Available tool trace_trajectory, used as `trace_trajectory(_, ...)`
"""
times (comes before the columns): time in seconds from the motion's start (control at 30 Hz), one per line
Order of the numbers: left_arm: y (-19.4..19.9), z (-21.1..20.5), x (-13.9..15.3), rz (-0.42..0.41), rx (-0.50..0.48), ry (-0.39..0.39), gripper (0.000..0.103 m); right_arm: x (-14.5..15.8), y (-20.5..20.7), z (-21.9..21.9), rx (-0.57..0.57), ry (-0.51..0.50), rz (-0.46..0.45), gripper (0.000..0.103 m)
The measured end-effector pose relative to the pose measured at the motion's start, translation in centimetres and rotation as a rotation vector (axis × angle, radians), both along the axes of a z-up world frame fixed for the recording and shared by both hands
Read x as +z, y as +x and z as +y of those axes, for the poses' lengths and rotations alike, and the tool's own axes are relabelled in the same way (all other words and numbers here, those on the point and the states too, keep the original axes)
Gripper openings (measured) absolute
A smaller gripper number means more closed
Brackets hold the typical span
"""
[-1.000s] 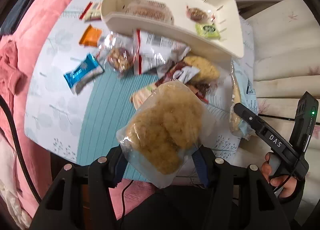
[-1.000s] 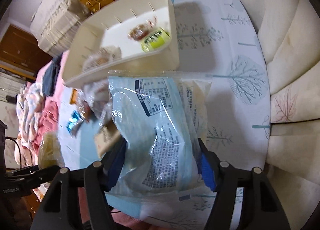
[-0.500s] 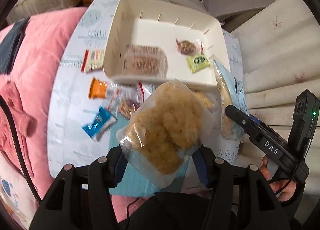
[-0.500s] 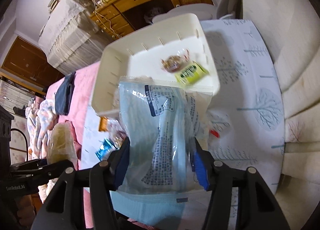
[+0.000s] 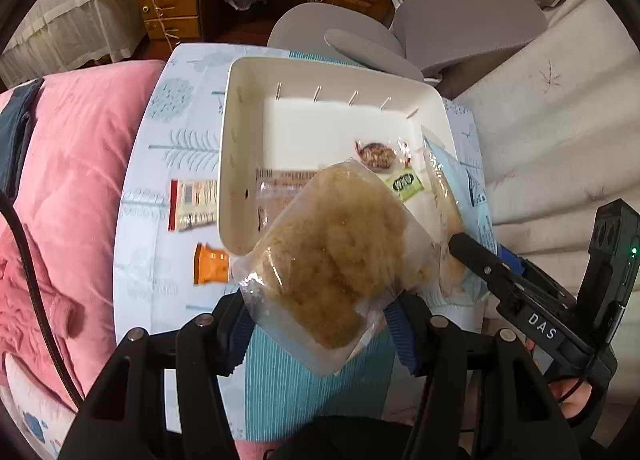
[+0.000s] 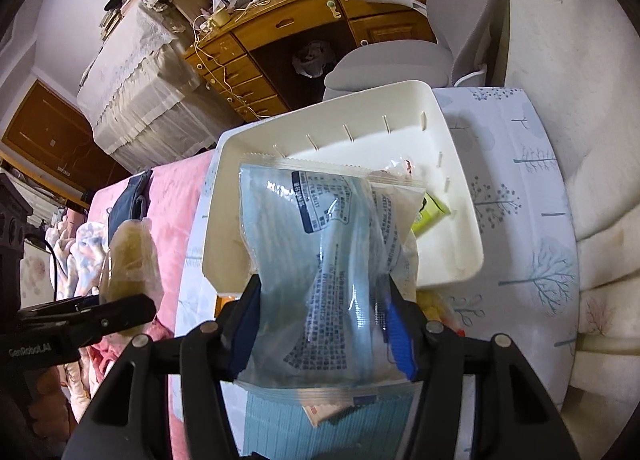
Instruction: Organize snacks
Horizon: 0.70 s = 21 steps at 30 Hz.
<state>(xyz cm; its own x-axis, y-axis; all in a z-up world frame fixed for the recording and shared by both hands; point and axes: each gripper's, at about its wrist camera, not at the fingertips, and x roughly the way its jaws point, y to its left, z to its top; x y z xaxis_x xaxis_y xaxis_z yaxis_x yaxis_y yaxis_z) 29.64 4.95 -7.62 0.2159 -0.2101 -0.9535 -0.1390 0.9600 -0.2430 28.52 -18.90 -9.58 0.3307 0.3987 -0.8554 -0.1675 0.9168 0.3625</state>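
You carry two snacks toward the bin [image 5: 240, 164]: left claw [image 5: 320, 312] grips the floss bag [image 5: 340, 256], right claw [image 6: 324, 312] grips the blue pack [image 6: 320, 260], seemingly firmly. Next, lower both inside and release.

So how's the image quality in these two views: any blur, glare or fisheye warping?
Left wrist view: sharp; straight edges of the white bin bow outward, corners vignetted black. Right wrist view: sheen on the blue packet blurs its print; the desk curves strongly.
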Motion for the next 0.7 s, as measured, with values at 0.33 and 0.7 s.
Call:
trace_trajectory(0.33,3.3,0.5,-1.5,-0.07,0.006,-0.068,0.061,-1.3,2.4,-0.3,-0.046,0.043,0.03,0.056)
trace_trajectory(0.7,2.2,-0.2,-1.8,-0.096,0.052,-0.012,0.071,-3.1,2.9,-2.2,-0.087,0.069,0.1,0.061)
